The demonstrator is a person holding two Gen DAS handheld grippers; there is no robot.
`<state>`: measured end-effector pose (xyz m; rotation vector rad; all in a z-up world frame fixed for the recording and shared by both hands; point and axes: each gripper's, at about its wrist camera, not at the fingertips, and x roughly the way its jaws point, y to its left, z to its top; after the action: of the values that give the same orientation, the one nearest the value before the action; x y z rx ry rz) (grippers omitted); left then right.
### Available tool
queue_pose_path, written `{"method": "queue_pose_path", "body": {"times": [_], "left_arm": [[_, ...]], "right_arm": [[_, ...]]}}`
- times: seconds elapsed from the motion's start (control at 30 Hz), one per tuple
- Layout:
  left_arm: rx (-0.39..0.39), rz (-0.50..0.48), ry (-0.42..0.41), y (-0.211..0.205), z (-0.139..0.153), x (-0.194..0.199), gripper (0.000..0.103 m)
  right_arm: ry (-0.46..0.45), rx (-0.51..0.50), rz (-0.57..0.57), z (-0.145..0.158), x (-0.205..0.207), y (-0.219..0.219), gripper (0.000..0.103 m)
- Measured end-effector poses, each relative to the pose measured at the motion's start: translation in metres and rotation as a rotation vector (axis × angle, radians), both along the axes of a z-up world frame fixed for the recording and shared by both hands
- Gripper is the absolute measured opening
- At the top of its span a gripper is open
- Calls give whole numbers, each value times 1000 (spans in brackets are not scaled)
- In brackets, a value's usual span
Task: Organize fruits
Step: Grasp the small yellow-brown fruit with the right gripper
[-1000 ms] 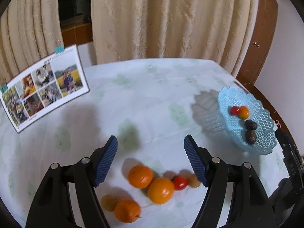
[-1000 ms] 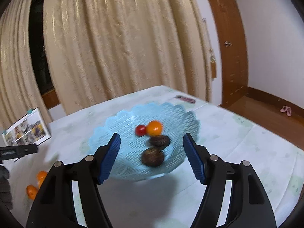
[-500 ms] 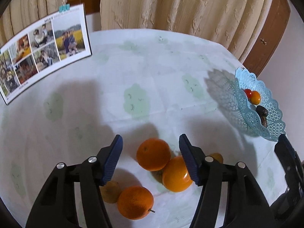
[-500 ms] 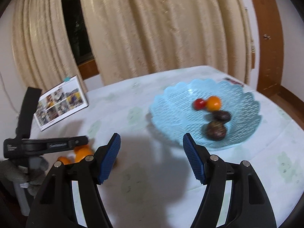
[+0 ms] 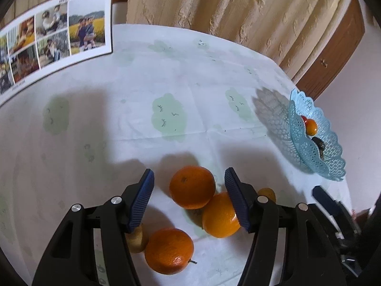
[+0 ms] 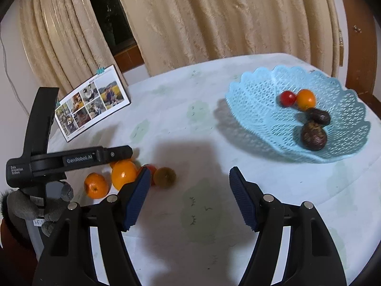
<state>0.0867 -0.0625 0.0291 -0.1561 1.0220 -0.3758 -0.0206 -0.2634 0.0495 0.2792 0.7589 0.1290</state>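
Covering the bench [image 6: 214, 124], a pale cloth carries the blue basket [image 6: 262, 109] holding small fruits; well apart from the basket lie three oranges [image 5: 192, 186]. The left tool [image 5: 189, 199] straddles one orange, pads apart, untouching. The right tool [image 6: 190, 197] hangs apart, empty.

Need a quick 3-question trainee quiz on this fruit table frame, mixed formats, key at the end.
1. True or false: the blue basket is empty.
2. How many oranges lie loose on the tablecloth in the left wrist view? A) one B) three C) five
3. Fill in: the left gripper straddles an ____ without pressing on it.

Key:
1. False: it holds a red tomato, a small orange fruit and two dark fruits.
2. B
3. orange
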Motion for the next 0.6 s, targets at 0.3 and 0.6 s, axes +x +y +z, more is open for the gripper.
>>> {"method": "queue_pose_path", "body": {"times": [0.3,0.6], "left_arm": [[-77,-37,37,-5,-4,-2,61],[-86,-23,36,0,-3,-2,59]], "right_arm": [[91,31,48,-15,22,5,70],[155,1,147,-24,44,28,42]]}}
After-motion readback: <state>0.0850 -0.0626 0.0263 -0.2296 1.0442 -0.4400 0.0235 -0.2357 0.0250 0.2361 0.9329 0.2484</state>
